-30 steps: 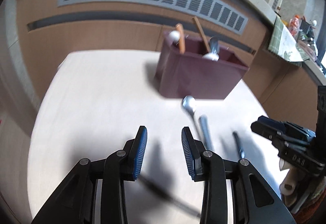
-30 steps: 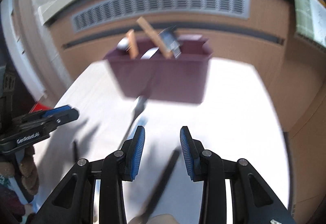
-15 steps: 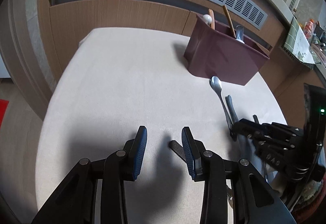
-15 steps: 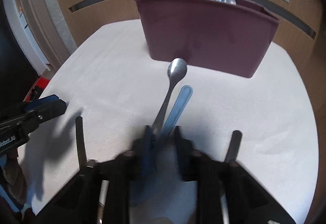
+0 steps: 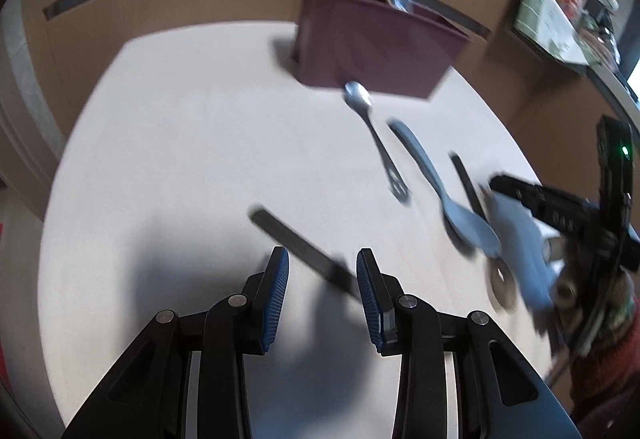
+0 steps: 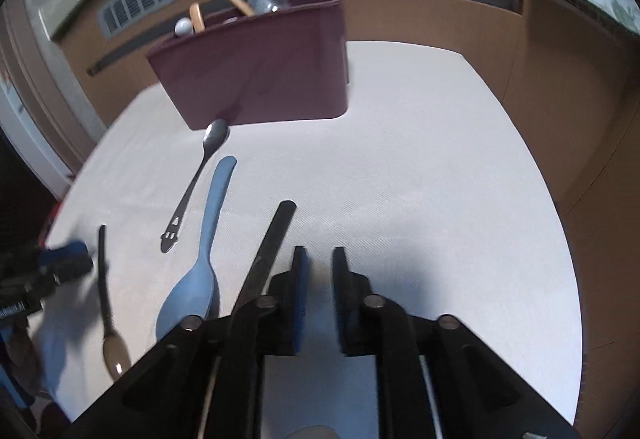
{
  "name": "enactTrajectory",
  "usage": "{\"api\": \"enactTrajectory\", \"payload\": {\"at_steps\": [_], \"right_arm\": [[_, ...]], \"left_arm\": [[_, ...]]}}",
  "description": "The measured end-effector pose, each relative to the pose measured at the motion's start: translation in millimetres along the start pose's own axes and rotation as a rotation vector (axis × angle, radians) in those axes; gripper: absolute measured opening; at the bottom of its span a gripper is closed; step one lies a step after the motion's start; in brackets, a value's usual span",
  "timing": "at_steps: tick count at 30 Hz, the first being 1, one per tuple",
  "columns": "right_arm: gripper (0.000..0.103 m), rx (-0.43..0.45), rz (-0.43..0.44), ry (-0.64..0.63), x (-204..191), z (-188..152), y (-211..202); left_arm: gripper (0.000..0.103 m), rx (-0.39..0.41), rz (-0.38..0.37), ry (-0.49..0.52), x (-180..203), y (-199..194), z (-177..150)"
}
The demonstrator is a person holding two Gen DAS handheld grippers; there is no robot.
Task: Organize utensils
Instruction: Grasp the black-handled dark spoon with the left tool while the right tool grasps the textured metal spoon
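Both claws tilt down over the table [image 5: 168, 143]. The left claw [image 5: 322, 293] stands parted, a dark flat handle [image 5: 298, 243] lying under it, untouched. The right claw [image 6: 318, 289] is opening with nothing between its pads. Its view alone shows the smiley cut-outs in the steel spoon [image 6: 200, 175], beside the blue spoon [image 6: 200, 271], near the maroon caddy [image 6: 256, 71].

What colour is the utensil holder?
The holder is dark maroon, clearest in the right wrist view.
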State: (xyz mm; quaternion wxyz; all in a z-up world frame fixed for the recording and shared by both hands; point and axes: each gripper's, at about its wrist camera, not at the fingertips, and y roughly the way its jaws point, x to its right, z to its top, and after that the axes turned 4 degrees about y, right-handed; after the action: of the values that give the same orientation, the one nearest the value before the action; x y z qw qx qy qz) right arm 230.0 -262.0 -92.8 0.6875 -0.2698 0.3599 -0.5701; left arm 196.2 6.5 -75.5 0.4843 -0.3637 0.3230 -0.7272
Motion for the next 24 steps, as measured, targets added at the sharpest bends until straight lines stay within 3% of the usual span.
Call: {"api": "enactTrajectory", "payload": {"at_steps": [4, 9, 14, 18, 24], "right_arm": [[0.025, 0.029, -0.016, -0.012, 1.1, -8.8, -4.8], [0.025, 0.035, 0.003, -0.023, -2.0, -14.2, -7.6], [0.025, 0.032, -0.030, -0.026, 1.5, -20.6, -10.1], [0.025, 0.029, -0.069, -0.024, 5.2, -22.1, -8.9], [0.029, 0.046, -0.042, -0.075, -9.7, -15.3, -12.1]], "left_arm": [[0.037, -0.063, -0.036, -0.041, 1.3, 2.9, -6.3], [0.037, -0.043, -0.016, -0.061, 10.8, 22.0, 12.2], [0.044, 0.004, 0.014, 0.052, 39.5, 45.0, 33.2], [0.044, 0.020, 0.070, 0.172, 58.6, 55.9, 40.1], [0.044, 0.008, 0.031, 0.115, 45.0, 31.6, 19.7]]}}
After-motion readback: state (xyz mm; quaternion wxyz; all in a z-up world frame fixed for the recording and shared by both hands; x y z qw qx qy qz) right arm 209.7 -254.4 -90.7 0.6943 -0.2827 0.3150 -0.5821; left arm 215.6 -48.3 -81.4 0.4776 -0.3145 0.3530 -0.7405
